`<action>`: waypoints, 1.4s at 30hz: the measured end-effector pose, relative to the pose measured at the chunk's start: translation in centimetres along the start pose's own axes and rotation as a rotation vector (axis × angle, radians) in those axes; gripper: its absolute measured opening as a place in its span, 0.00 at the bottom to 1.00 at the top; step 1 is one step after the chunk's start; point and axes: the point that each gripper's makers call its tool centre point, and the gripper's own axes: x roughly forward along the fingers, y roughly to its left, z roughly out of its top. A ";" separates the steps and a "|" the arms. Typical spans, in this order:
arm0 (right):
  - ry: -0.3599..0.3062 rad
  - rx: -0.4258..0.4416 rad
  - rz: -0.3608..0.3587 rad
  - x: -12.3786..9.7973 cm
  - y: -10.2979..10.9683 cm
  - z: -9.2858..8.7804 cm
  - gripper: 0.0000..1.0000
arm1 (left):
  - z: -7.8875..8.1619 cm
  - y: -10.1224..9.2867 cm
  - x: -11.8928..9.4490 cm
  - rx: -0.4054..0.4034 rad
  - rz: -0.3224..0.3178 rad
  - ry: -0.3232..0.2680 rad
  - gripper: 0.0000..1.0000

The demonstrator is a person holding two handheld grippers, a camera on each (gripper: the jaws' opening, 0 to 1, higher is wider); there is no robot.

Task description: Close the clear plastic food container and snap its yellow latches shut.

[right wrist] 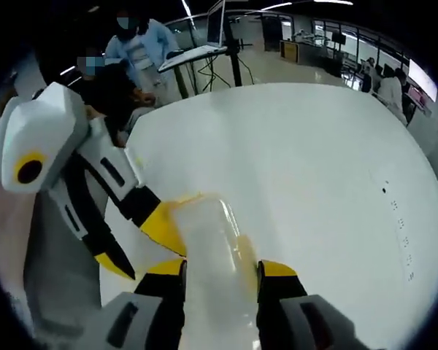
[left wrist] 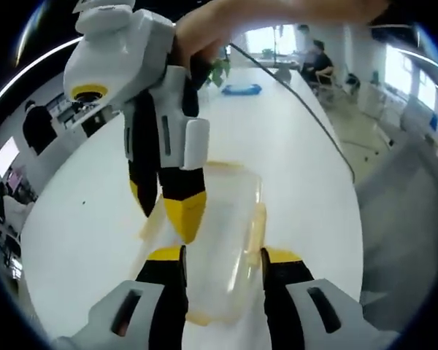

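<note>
White table (left wrist: 299, 160) carried the clear container (left wrist: 219, 240) between both open, empty claws, left claw (left wrist: 223, 257) and right claw (right wrist: 220, 268); uneven pressing could skid it sideways.

No text, label, brand or number can be read anywhere.

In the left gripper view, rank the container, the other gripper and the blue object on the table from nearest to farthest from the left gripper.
1. Clear container: between the left gripper jaws.
2. Right gripper: just beyond, tips at the container's left edge.
3. Blue object: far up the white table.
</note>
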 end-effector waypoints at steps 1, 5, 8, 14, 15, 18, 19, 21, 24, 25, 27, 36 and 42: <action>0.008 -0.002 0.005 0.1 0.0 0.0 0.36 | 0.0 0.0 0.0 0.003 0.002 0.005 0.38; 0.054 -0.004 0.037 0.2 -0.1 -0.1 0.36 | 0.0 0.0 0.0 -0.003 -0.001 0.014 0.38; 0.095 -0.011 0.059 0.3 0.0 -0.1 0.36 | 0.0 0.0 0.1 0.001 0.003 0.018 0.37; 0.138 -0.022 0.087 0.4 0.0 -0.2 0.35 | -0.1 0.0 0.2 0.009 0.016 0.026 0.37; 0.143 -0.023 0.091 0.4 0.0 -0.2 0.35 | -0.1 0.0 0.2 0.008 0.018 0.026 0.37; 0.162 -0.022 0.110 0.5 -0.1 -0.2 0.35 | -0.1 0.0 0.2 0.004 0.017 0.026 0.37; 0.169 -0.021 0.119 0.6 -0.1 -0.2 0.35 | -0.1 0.1 0.2 0.004 0.017 0.027 0.37; 0.177 -0.018 0.132 0.6 -0.1 -0.3 0.35 | -0.1 0.1 0.2 0.002 0.015 0.025 0.37; 0.192 -0.012 0.146 0.7 -0.1 -0.3 0.35 | -0.1 0.1 0.2 -0.004 0.015 0.022 0.37; 0.199 -0.012 0.150 0.7 0.0 -0.3 0.35 | -0.1 0.1 0.2 -0.004 0.016 0.023 0.37; 0.226 -0.012 0.158 0.8 0.0 -0.3 0.35 | -0.1 0.1 0.2 -0.007 0.018 0.024 0.37; 0.248 0.008 0.181 0.8 0.0 -0.5 0.35 | -0.2 0.1 0.3 -0.009 0.026 0.022 0.37; 0.258 0.016 0.226 0.9 0.1 0.6 0.33 | -0.3 0.0 0.2 -0.006 0.023 0.030 0.37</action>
